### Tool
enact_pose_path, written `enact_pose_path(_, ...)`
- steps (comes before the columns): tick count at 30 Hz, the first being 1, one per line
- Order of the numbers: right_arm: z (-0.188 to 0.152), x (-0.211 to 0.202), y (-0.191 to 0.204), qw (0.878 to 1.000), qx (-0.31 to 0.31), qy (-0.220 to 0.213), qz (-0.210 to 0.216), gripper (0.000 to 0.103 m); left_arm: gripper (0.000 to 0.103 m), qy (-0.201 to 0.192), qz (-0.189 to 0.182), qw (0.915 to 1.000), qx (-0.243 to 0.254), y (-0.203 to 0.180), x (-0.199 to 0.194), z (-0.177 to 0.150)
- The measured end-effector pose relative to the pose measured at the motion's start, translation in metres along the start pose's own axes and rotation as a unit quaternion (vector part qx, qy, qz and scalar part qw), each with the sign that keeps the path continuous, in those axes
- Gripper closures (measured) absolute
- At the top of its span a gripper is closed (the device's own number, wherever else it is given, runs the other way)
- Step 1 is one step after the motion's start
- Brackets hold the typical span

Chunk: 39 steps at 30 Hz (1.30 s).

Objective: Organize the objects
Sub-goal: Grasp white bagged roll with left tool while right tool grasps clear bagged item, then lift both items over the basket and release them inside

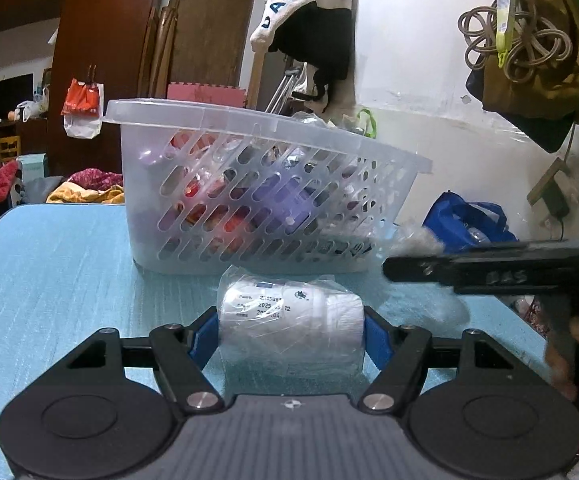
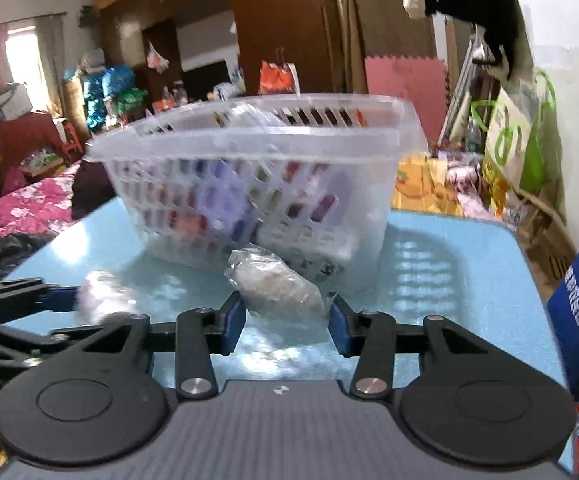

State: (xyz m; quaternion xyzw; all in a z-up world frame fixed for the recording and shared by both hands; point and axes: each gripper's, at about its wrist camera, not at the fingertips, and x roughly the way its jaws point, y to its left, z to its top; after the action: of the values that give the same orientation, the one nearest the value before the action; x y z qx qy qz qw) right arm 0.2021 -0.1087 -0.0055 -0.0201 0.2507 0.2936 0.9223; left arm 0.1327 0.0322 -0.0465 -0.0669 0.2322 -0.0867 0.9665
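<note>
1. Broadly, the blue surface (image 1: 57, 280) carries everything that is left to sort, so both hand-held tools work low over it, pointing toward the far edge.
2. Next in size, the clear slotted basket (image 1: 249, 184) stands toward the back of the surface, already part-filled with red and purple items. It looks like the collecting place, which would explain why both loose packets lie just in front of its wall.
3. Then the left gripper (image 1: 291, 334) straddles a white wrapped roll (image 1: 289, 320) lying on its side in clear plastic. Its blue pads sit against both ends of the roll, so its jaws are judged to be grasping the roll, which rests on the surface just short of the basket.
4. Smaller, the right gripper (image 2: 287, 322) sits around a crumpled clear bag (image 2: 277, 284) with pale grey contents, close to the basket's base. Motion blur hides the contact: the left pad meets the bag, while the right pad seems to touch only loose film. Its jaws are drawn in, and a grasp on the bag is likely though not certain.
5. Lastly, both loads probably need lifting over the basket rim; slippery wrapping could let either one slide out.
</note>
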Motion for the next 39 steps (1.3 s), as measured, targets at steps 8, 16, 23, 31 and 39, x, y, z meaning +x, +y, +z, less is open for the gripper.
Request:
enact_pose_path(8, 0.024, -0.03, 0.016, 0.998, -0.007, -0.068, -0.002, 0.055, 0.028, -0.019, -0.017, 0.9995, -0.017, 0.002, -0.02, 0.014)
enact_pose_path(16, 0.094, -0.031, 0.022, 0.994, -0.019, -0.105, -0.008, 0.055, 0.028, -0.093, -0.019, 0.9954, -0.008, -0.004, -0.054, 0.11)
enact_pose_path(23, 0.145, 0.002, 0.005, 0.996, -0.019, -0.087, -0.03, 0.055, 0.028, -0.081, 0.03, 0.9962, -0.008, 0.0, -0.013, 0.188)
enact_pose_path(31, 0.139, 0.054, -0.014, 0.997, -0.021, -0.042, -0.053, 0.027, 0.008, -0.001, 0.08, 0.9965, -0.024, 0.022, 0.055, 0.19)
enact_pose_path(39, 0.118, 0.015, -0.011, 0.998, -0.046, -0.041, -0.029, 0.0, 0.0, -0.063, 0.096, 0.9933, -0.007, 0.023, 0.019, 0.179)
